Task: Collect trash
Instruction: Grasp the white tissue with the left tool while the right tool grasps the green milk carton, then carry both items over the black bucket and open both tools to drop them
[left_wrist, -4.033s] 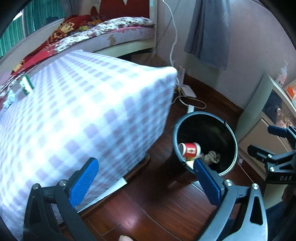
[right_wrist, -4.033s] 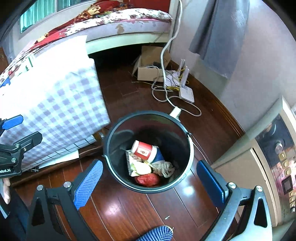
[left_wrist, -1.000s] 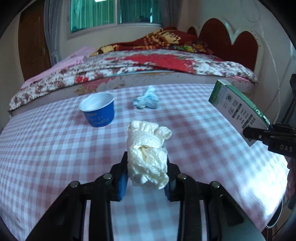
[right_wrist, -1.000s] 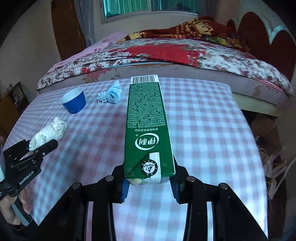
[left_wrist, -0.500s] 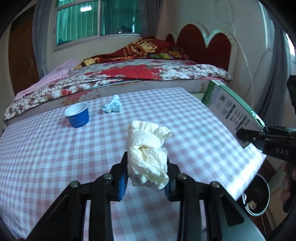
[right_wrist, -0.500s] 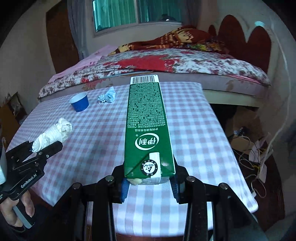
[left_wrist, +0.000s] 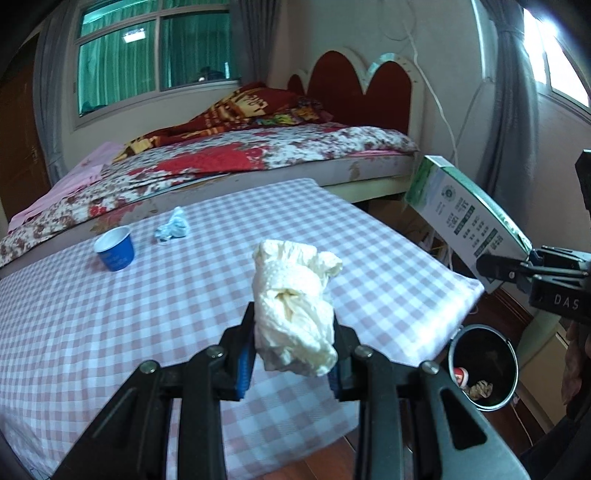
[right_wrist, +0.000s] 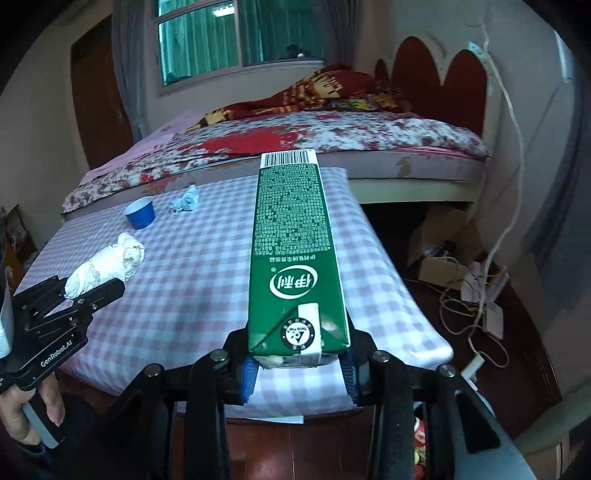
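My left fingers (left_wrist: 293, 354) clamped on tissue wad (left_wrist: 295, 306), held above checked surface (left_wrist: 147, 314). My right fingers (right_wrist: 297, 373) clamped on green carton (right_wrist: 295, 258). Cup (left_wrist: 114, 253), blue scrap (left_wrist: 173, 229) on surface. Bin (left_wrist: 482, 365) on floor, lower right.

Crumpled white tissue (left_wrist: 295, 314), green milk carton (right_wrist: 295, 258) held aloft; black bin (left_wrist: 482, 365) on floor.

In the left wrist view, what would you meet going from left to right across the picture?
blue cup → blue crumpled mask → crumpled tissue in the left gripper → green carton held by the right gripper
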